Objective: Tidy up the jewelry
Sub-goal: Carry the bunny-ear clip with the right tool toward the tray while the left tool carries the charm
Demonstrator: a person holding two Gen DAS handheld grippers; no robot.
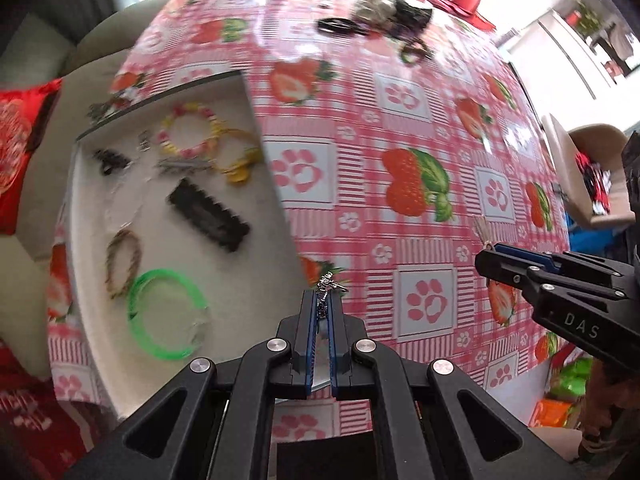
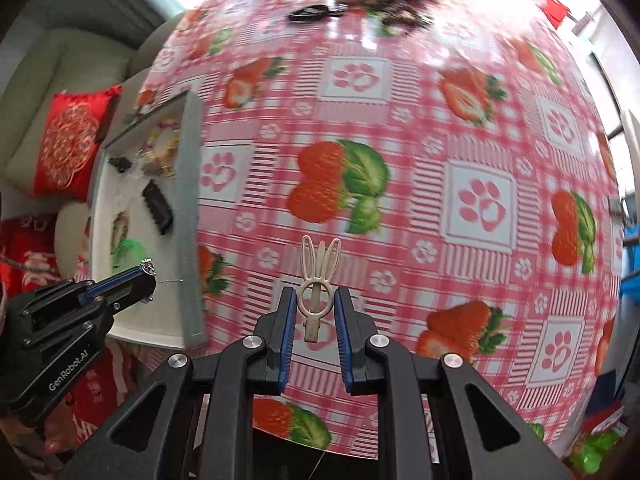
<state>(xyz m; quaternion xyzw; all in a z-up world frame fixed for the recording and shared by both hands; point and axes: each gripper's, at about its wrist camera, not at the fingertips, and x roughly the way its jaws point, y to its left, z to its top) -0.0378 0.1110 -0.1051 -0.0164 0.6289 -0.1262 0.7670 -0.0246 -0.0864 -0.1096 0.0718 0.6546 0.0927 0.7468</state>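
1. the cream-coloured plastic hair clip shaped like a rabbit's head with two long ears sat pinched between the blue pads of the right gripper, hanging above the pink checked strawberry-and-paw-print tablecloth, well apart from the tray.
2. the pads pressed on the clip's round ring from both sides, ears pointing away and the flat tail dangling free between the fingers.
3. it looked light and fairly stiff, but the ears were thin and could probably snap; the ring seemed the sounder place to hold, as it was held.
4. smooth plastic on a narrow ring could twist in the pads, so a gentle, level carry seemed wise.
5. the left gripper was pressed together on a small silvery metal trinket with a fine chain, only its tip poking past the pads.
6. that piece looked tiny, light and slippery; the limp chain would likely trail and snag.
7. the white shallow tray with a grey rim lay at the table's left edge, already holding a green plastic bangle, a black toothed hair comb, a pink-and-yellow beaded bracelet and other bits.
8. more jewellery sat blurred at the far side of the table, still to sort by the look of it.
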